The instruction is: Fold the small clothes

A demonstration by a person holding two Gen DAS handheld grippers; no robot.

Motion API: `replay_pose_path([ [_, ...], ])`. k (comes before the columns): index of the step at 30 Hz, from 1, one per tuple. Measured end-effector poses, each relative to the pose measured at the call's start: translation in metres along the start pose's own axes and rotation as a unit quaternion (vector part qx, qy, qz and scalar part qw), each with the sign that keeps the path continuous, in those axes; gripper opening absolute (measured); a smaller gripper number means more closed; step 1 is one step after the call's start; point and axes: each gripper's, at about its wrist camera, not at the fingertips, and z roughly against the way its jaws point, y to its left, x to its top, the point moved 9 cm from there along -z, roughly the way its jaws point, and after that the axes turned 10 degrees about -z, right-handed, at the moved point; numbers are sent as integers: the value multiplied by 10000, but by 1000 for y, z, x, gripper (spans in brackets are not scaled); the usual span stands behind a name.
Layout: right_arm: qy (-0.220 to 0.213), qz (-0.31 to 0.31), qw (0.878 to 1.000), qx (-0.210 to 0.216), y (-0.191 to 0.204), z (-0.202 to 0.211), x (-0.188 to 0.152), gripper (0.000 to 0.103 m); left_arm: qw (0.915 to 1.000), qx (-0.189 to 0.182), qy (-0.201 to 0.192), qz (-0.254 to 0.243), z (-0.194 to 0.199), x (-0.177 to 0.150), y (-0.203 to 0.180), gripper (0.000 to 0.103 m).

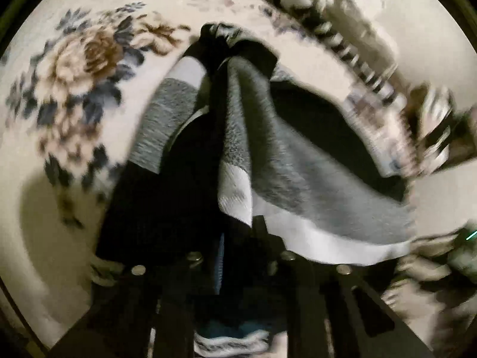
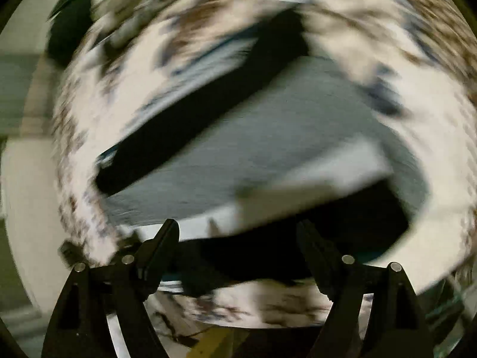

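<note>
floral bedding (image 1: 80, 68), cream with blue and brown flowers, covers the surface under both cameras, and both views are smeared by motion. on it lie small clothes in grey, black and white. in the left wrist view a sock (image 1: 268, 161) with a grey body, a white band and a black end hangs bunched up in front of the lens, its dark top gathered at the upper middle and its white edge spread wide toward the lower right. the left gripper (image 1: 235, 256) is nearly closed; its dark fingers sit close together at the bottom of the view with black and blue-striped fabric between them, so it looks clamped on the sock, though blur and shadow hide the exact contact. a second grey, white and black sock (image 1: 176, 113) lies flat on the bedding just to the left of the hanging one. in the right wrist view the right gripper (image 2: 238, 238) stands wide apart with nothing between its black fingers (image 2: 161, 247); below and beyond it a grey sock (image 2: 238, 155) with a white band and black ends lies spread on the bedding, apart from the fingertips.
</note>
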Motion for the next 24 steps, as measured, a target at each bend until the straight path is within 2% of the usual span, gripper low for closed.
replay_pose_path([
  [2,-45,-266,9996,-21,-28,0,3,83,9951,-811,-338,450,18,4,-9,12],
  [4,-46,-417,9991,29,-41,-1,5,83,9760,-1788,-637,1067,30,6,-11,12],
  [5,-43,-458,9989,65,-44,-1,5,83,9623,-2149,-661,1533,29,4,-1,12],
  [6,-43,-480,9988,106,-45,-1,6,83,9540,-2283,-652,1828,24,2,9,11],
  [7,-41,-465,9988,127,-43,-1,6,83,9418,-2468,-623,2197,18,-2,24,12],
  [9,-43,-393,9991,168,-38,0,6,83,9238,-2310,-482,3016,3,-19,67,13],
  [10,-48,-359,9992,168,-35,1,6,83,9138,-2382,-438,3261,0,-25,79,13],
  [11,-57,-327,9993,187,-32,2,7,83,9088,-2347,-378,3429,0,-32,89,13],
  [12,-61,-306,9993,213,-29,4,9,83,9155,-2148,-273,3390,4,-37,95,13],
  [14,-94,-300,9992,246,-26,8,10,83,9344,-1875,-146,3024,17,-37,90,25],
  [15,-117,-294,9992,251,-24,10,11,83,9492,-1566,-30,2729,26,-36,86,45],
  [16,-145,-280,9992,244,-23,12,12,83,9602,-1344,-12,2450,33,-31,80,60],
  [18,-196,-278,9992,232,-26,15,14,83,9798,-979,-37,1743,43,-16,60,64],
  [21,-209,-363,9989,198,-32,15,13,83,9950,-555,276,783,18,4,27,69],
  [24,-169,-427,9988,180,-36,10,10,83,9976,-149,646,175,-22,5,11,67],
])
